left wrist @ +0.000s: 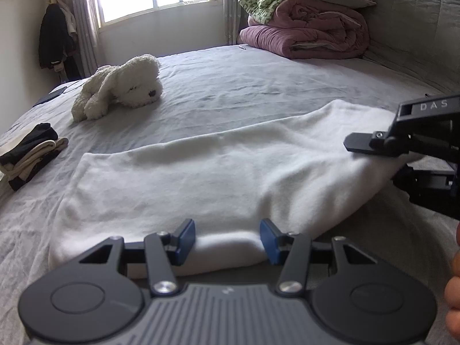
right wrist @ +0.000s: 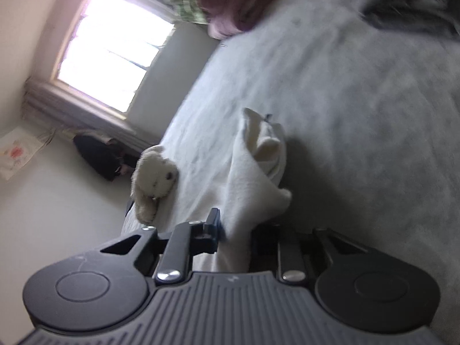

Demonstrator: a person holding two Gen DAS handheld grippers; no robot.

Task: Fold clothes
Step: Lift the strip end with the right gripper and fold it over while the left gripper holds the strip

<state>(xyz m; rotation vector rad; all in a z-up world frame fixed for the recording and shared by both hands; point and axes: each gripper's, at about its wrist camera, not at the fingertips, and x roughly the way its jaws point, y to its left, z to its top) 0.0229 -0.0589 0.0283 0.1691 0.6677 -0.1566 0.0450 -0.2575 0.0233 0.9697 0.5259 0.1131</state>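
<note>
A white garment (left wrist: pixel 201 172) lies spread across the grey bed sheet (left wrist: pixel 244 92). In the left wrist view my left gripper (left wrist: pixel 228 241) sits at the garment's near edge. Its blue pads (left wrist: pixel 187 241) press on a thick rolled fold of the cloth from both sides. At the right, the upper finger (left wrist: pixel 362 143) of my right gripper rests over the garment's right edge, which is lifted off the bed. In the right wrist view my right gripper (right wrist: pixel 235 230) is shut on the white garment (right wrist: pixel 250 172). The cloth runs up between the fingers and hides the right one.
A white plush dog (left wrist: pixel 120 86) (right wrist: pixel 155 178) lies at the far left of the bed. A small stack of folded black and cream clothes (left wrist: pixel 28 158) sits at the left edge. Pink quilts under a green blanket (left wrist: pixel 304 28) are piled by the headboard. A person's hand (left wrist: pixel 454 287) shows at the right.
</note>
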